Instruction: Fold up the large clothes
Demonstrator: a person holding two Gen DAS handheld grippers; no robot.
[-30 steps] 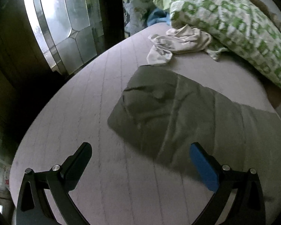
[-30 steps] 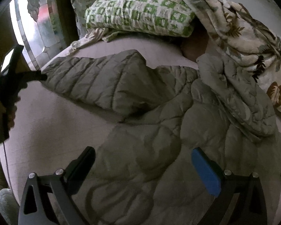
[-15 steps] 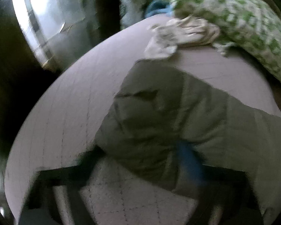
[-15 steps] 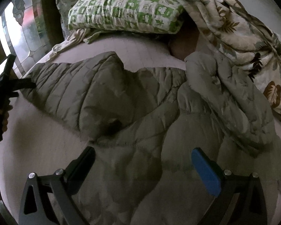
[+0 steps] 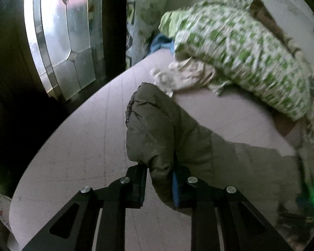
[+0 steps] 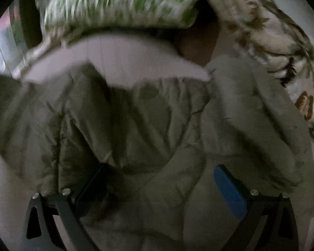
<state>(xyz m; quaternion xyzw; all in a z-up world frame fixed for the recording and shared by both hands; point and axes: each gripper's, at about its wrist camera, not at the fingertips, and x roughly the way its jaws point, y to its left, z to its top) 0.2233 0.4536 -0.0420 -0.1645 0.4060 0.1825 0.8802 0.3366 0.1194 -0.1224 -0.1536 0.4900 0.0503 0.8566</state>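
A large olive-green quilted jacket (image 6: pixel 148 125) lies spread on the pale bed (image 5: pixel 77 146). In the left wrist view my left gripper (image 5: pixel 160 183) is shut on the end of the jacket's sleeve (image 5: pixel 157 133), which bunches up between the black and blue pads and stands lifted off the bed. In the right wrist view my right gripper (image 6: pixel 161 179) is open and low over the jacket's body, its black finger pressed into a fold and its blue pad (image 6: pixel 230 190) over the quilted fabric.
A green-and-white patterned pillow (image 5: pixel 240 48) lies at the head of the bed with a crumpled white cloth (image 5: pixel 184 77) in front of it. A leaf-print blanket (image 6: pixel 282 48) lies at the right. A glass-paned door (image 5: pixel 58 37) stands beyond the bed's left edge.
My left gripper moved forward onto the sleeve end, shut on it and lifted it. My right gripper moved down and forward onto the jacket's body, still open.
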